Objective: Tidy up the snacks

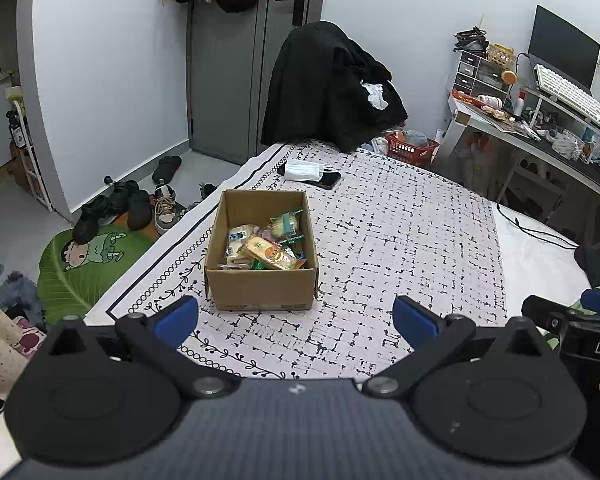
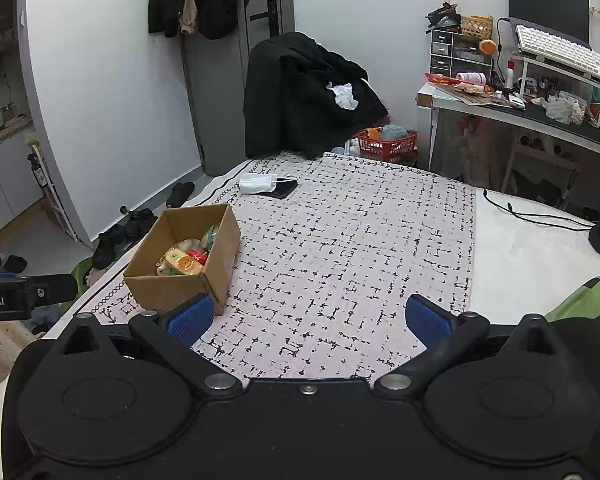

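Observation:
An open cardboard box [image 1: 260,288] stands on the patterned mat [image 1: 400,248] and holds several wrapped snacks [image 1: 266,250]. My left gripper [image 1: 296,322] is open and empty, just in front of the box. In the right wrist view the box [image 2: 168,292] is at the left with the snacks [image 2: 188,258] inside. My right gripper [image 2: 310,320] is open and empty, over the mat [image 2: 340,248] to the right of the box. The right gripper's edge shows at the far right of the left wrist view [image 1: 580,320].
A white face mask [image 1: 305,171] lies on a dark phone [image 1: 330,180] at the mat's far edge. A chair draped in black clothes [image 1: 332,88], a red basket [image 1: 410,148] and a cluttered desk [image 1: 540,120] stand behind. Shoes [image 1: 132,208] lie on the floor at left. A black cable [image 2: 536,216] lies on the white sheet.

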`<state>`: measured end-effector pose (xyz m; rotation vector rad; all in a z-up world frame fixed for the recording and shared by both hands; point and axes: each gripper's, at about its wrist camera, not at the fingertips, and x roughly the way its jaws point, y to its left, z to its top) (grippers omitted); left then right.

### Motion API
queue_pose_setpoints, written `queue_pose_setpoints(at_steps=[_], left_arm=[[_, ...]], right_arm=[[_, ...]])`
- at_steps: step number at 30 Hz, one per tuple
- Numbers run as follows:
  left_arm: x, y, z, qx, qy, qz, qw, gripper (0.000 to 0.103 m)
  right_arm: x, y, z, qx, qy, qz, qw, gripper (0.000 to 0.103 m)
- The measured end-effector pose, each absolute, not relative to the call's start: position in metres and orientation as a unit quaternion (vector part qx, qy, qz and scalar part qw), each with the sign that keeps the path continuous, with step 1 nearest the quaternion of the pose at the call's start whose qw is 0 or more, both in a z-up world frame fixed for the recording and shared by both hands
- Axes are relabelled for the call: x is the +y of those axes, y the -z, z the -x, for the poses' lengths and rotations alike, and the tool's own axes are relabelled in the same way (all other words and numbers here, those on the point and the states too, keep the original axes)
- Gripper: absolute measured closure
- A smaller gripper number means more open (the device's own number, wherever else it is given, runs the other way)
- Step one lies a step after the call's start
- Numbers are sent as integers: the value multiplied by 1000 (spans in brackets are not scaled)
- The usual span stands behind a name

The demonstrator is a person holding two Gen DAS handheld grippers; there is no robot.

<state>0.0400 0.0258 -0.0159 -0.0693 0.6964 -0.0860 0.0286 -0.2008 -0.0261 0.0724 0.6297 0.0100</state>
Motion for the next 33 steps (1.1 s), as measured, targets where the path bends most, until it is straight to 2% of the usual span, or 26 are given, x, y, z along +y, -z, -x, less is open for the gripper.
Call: queue_pose_setpoints(at_steps=[33], left_arm=[[23,14,-37,344,41,35,937,0]], right_arm=[[-200,27,-27,312,-10,-39,949,0]])
